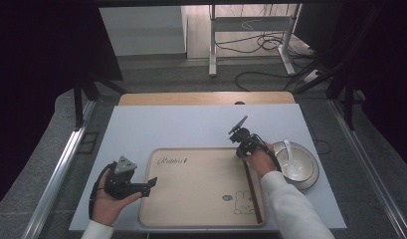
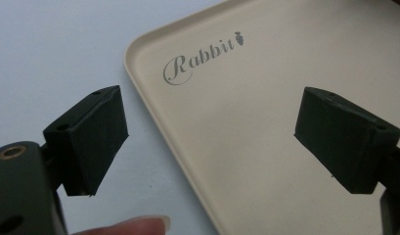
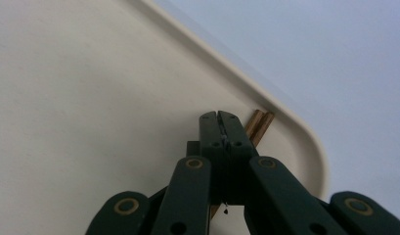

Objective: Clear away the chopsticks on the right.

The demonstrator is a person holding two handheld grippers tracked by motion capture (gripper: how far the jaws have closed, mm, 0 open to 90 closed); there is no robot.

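Two tongs in use. Right gripper (image 3: 220,116): jaws clenched together, tips at the far right corner of the tray (image 1: 201,221), above the chopsticks (image 3: 258,128); chopstick ends just beside the tips; grasp not discernible. Chopsticks along the tray's right rim. Left gripper (image 2: 207,142): released, jaws wide, nothing between, over the tray's left edge. Bowl (image 1: 305,172) with spoon (image 1: 290,155) right of the tray.

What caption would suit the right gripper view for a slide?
Closed black fingers of the right gripper above brown wooden chopsticks lying along the rim inside a rounded corner of the beige plastic tray.
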